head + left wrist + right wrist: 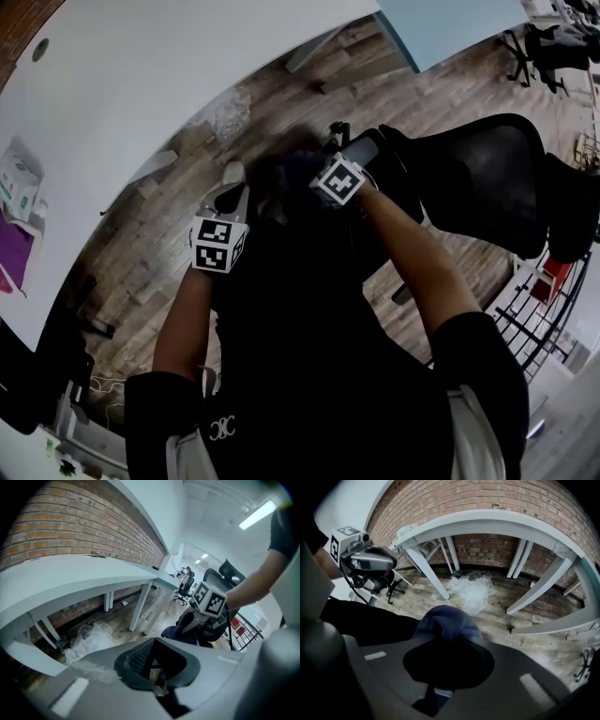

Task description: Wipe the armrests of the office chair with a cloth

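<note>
In the head view the black office chair (487, 178) stands to the right of my hands, its mesh back facing me. My right gripper (307, 169) is shut on a dark blue cloth (289, 172), bunched at its tip just left of the chair. In the right gripper view the cloth (447, 618) bulges out between the closed jaws. The left gripper view shows the cloth (180, 632) hanging under the right gripper (194, 618). My left gripper (234, 183) is held lower left of the cloth, jaws together and holding nothing. Which armrest the cloth is on is hidden.
A long white desk (141, 75) on white legs (424, 569) runs along a brick wall (487, 498). Crumpled clear plastic (471, 590) lies on the wooden floor under it. A metal rack (539, 319) stands right of the chair. More office chairs (539, 47) stand far back.
</note>
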`<move>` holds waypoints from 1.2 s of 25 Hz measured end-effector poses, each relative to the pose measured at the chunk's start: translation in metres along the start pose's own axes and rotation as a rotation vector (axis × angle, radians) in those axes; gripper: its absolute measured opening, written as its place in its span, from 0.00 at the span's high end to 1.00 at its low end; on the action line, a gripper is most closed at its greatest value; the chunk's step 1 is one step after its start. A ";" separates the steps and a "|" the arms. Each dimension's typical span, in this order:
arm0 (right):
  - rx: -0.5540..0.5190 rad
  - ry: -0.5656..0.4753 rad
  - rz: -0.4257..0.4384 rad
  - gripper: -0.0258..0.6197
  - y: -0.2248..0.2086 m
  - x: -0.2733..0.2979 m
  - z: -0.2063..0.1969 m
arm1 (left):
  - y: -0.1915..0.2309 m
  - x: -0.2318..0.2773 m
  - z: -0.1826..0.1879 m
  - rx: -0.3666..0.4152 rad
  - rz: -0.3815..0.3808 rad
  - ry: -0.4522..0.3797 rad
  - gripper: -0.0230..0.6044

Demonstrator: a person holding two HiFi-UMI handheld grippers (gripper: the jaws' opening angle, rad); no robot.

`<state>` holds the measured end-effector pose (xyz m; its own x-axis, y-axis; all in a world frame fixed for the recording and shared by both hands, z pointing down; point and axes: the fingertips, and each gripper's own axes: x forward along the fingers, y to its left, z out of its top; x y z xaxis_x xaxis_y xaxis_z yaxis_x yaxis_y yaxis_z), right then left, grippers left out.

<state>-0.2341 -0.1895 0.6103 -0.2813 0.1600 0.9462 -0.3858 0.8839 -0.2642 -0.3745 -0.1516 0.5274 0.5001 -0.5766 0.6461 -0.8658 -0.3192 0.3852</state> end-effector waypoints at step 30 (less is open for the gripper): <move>-0.204 1.092 0.346 0.89 -0.148 0.045 -0.089 | 0.025 0.066 -0.015 0.021 -0.194 0.065 0.95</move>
<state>-0.1115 -0.2745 0.7089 0.6010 0.6122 0.5137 -0.2598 0.7575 -0.5989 -0.3628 -0.1859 0.5891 0.6570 -0.4528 0.6027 -0.7528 -0.4358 0.4933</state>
